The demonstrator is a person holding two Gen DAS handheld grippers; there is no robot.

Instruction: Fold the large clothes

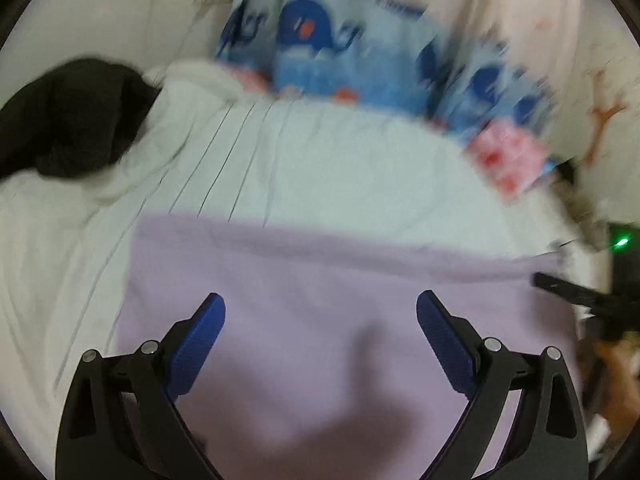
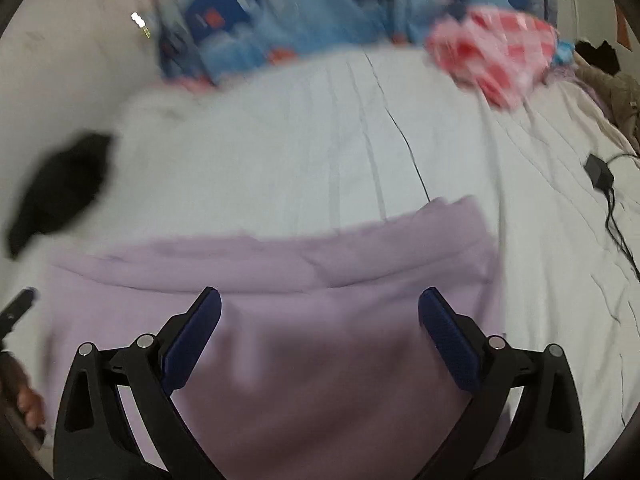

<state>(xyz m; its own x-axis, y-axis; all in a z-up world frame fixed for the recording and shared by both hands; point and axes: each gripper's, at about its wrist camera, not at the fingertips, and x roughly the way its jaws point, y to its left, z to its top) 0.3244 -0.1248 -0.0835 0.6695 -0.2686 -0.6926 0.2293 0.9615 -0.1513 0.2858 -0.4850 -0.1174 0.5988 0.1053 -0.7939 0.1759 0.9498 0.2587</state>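
One lilac garment (image 1: 320, 300) lay flat on the bed (image 1: 320, 160), folded into a broad rectangle with a doubled edge along its far side; in the right wrist view (image 2: 280, 300) a soft ridge ran across it and its far right corner bulged up slightly. Its cloth looked smooth and matte.

The left tool (image 1: 320, 320) hung over the garment with its two blue ribbed fingers (image 1: 200, 344) spread wide, nothing between them. The right tool (image 2: 320, 320) was likewise spread wide above the same cloth, pinching nothing.

The bed carried a pale white sheet creased in long thin lines. One crumpled black garment (image 1: 72, 120) sat at the bed's far left, well apart from the lilac piece. A blue printed fabric (image 1: 340, 48) with dark blue rounded shapes stood along the head of the bed, blurred. A red-and-pink checked cloth (image 2: 496, 56) lay bunched at the far right. One small black adapter (image 2: 599, 172) with a thin cable (image 2: 618, 232) rested on the sheet at the right. No containers were to be seen.
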